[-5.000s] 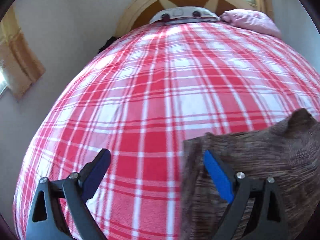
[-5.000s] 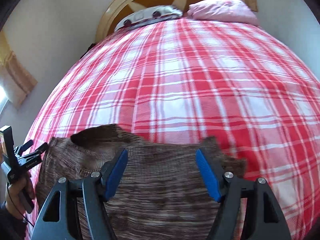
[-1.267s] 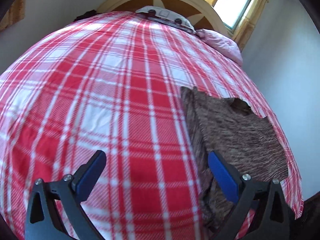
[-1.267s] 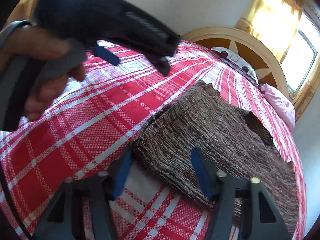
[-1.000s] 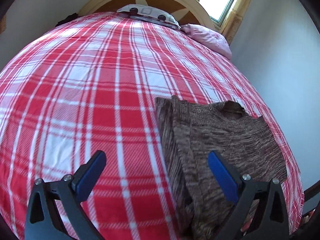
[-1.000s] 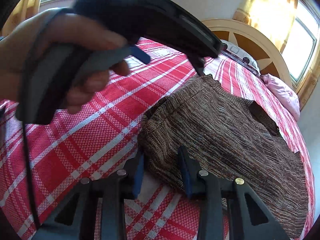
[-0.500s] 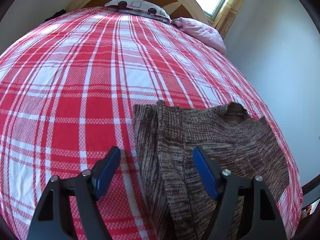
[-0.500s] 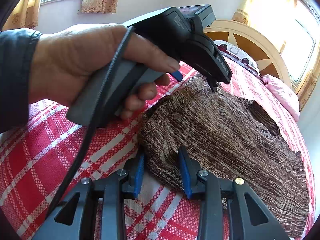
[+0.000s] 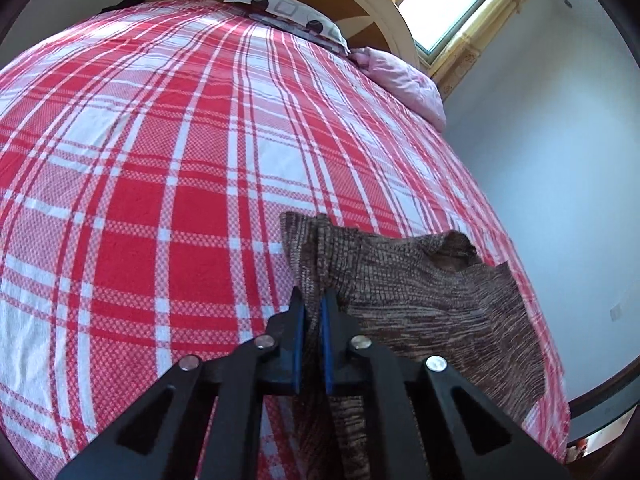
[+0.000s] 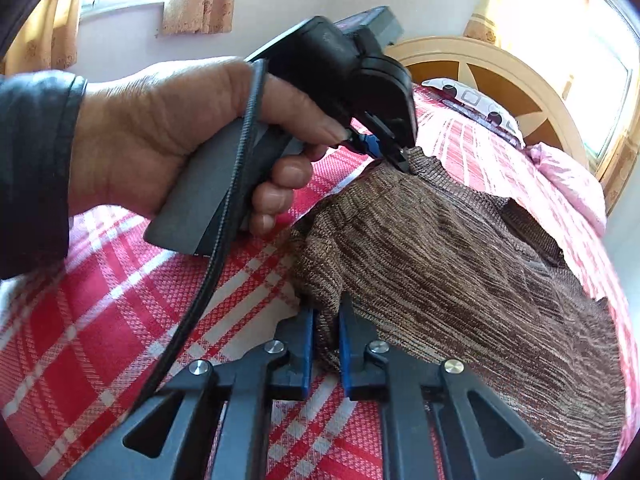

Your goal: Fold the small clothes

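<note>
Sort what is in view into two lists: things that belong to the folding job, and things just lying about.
Part of the job:
- brown knitted sweater
- left gripper, shut on the sweater's edge
- right gripper, shut on the sweater's corner
- red and white plaid bedspread, the work surface

Just lying about:
- pink pillow
- grey patterned pillow

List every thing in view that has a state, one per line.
Left claw: shut on the brown knit sweater's edge.
Right claw: shut on the sweater's near corner.
Brown knit sweater: partly lifted at the pinched edge, rest lying on the bed.
Red-and-white plaid bedspread: spread flat.
Pink pillow: lying by the headboard.
</note>
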### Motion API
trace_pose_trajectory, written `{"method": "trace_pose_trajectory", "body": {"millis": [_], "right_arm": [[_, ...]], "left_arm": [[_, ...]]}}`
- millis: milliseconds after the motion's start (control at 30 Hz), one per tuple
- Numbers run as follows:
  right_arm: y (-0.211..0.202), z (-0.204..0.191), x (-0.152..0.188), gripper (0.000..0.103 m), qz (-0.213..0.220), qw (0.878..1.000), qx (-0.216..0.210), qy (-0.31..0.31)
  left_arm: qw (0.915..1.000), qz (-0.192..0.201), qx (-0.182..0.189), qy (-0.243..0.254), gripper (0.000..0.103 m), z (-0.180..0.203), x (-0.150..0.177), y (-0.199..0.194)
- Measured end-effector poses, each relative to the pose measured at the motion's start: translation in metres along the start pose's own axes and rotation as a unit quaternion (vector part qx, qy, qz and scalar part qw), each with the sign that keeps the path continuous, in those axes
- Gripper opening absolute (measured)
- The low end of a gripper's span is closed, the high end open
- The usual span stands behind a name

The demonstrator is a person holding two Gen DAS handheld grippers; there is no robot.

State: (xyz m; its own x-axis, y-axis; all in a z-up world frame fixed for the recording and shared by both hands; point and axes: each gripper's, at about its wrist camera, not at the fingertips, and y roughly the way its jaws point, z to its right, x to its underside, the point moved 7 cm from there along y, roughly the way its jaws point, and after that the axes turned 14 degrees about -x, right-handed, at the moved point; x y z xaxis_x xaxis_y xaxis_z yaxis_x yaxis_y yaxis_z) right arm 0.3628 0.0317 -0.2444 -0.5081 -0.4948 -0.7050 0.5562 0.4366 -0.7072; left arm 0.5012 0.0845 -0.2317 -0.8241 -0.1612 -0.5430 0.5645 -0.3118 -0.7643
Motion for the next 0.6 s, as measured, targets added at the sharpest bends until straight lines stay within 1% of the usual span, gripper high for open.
{"method": "trace_pose_trajectory", "body": {"millis": [67, 167, 267, 433, 600], "right_arm": [[-0.008, 0.004, -0.001, 0.009, 0.01, 1.0, -0.018, 0.02], [-0.025, 0.014, -0.004, 0.008, 0.03, 0.998, -0.03, 0.043], [-0.042, 0.023, -0.007, 0.008, 0.049, 0.997, -0.028, 0.045], [-0.075, 0.044, -0.01, 0.008, 0.087, 0.994, -0.023, 0.066], [-0.097, 0.063, -0.009, 0.008, 0.111, 0.99, -0.018, 0.087]], "left_arm": [[0.9999, 0.003, 0.009, -0.01, 0.008, 0.001, -0.001, -0.006], [0.9996, 0.007, 0.021, -0.018, 0.007, 0.004, -0.004, -0.012], [0.9981, 0.017, 0.045, -0.04, 0.007, 0.009, -0.009, -0.019], [0.9946, 0.039, 0.077, -0.059, 0.007, 0.028, -0.019, -0.033], [0.9919, 0.052, 0.096, -0.064, 0.007, 0.055, -0.025, -0.038]]}}
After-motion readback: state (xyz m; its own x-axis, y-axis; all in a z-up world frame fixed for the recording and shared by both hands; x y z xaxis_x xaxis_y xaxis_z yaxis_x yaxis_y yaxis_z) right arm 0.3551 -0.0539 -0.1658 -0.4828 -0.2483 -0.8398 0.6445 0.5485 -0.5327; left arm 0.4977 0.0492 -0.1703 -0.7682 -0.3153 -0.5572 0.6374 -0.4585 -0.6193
